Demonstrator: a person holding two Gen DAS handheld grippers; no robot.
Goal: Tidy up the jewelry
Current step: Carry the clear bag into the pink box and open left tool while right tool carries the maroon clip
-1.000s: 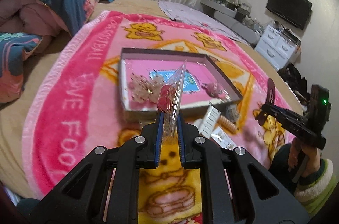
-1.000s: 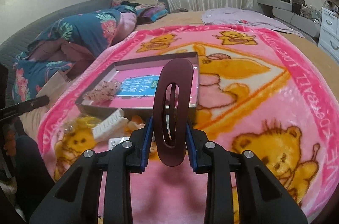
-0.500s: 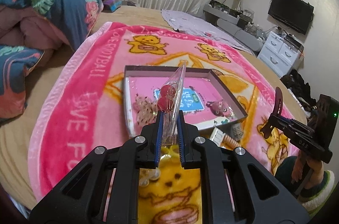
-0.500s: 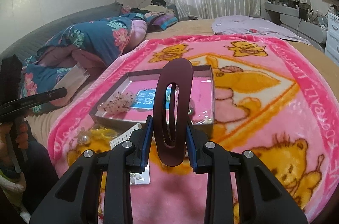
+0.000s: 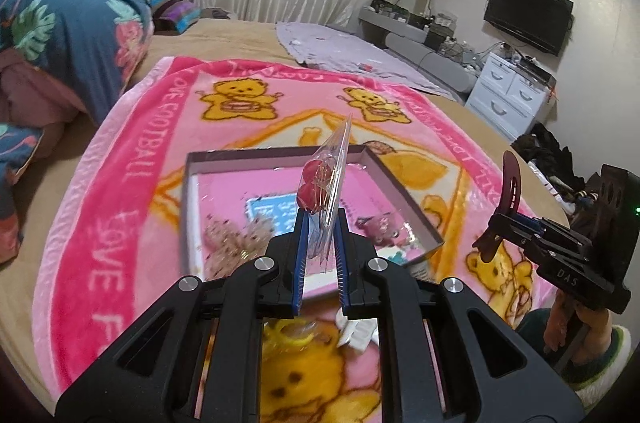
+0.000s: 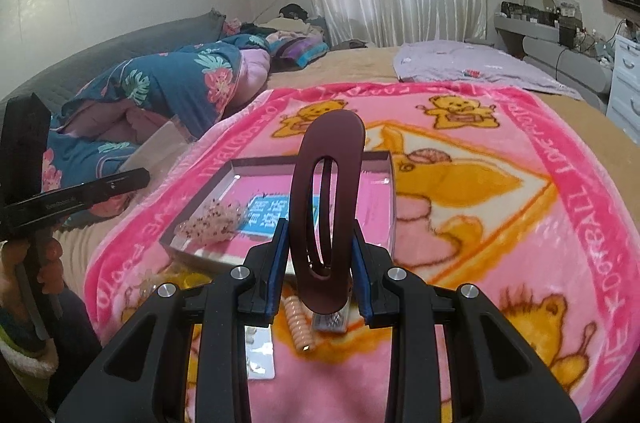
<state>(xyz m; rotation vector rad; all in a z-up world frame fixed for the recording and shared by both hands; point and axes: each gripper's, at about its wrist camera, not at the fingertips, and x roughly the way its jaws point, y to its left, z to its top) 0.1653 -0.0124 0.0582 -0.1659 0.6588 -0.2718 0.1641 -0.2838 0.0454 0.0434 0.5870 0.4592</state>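
Observation:
My left gripper [image 5: 320, 235] is shut on a clear plastic packet [image 5: 334, 179] with red earrings inside, held upright above the near edge of a shallow open box [image 5: 276, 159]. The box holds a beaded hair piece [image 5: 232, 243], a pink flower clip [image 5: 378, 229] and a blue label. My right gripper [image 6: 320, 247] is shut on a dark maroon oval hair clip [image 6: 326, 191], held upright in front of the same box [image 6: 388, 183]. The right gripper also shows in the left wrist view [image 5: 504, 223], right of the box.
The box lies on a pink teddy-bear blanket [image 6: 500, 215] on a bed. Loose items lie near the box: a peach coil hair tie [image 6: 300, 331], a small packet [image 6: 260, 355], a white comb [image 5: 360, 333]. A crumpled floral duvet [image 6: 172, 87] lies left.
Both grippers have risen and tilted up, so the box sits lower and farther in both views. Each still holds its item.

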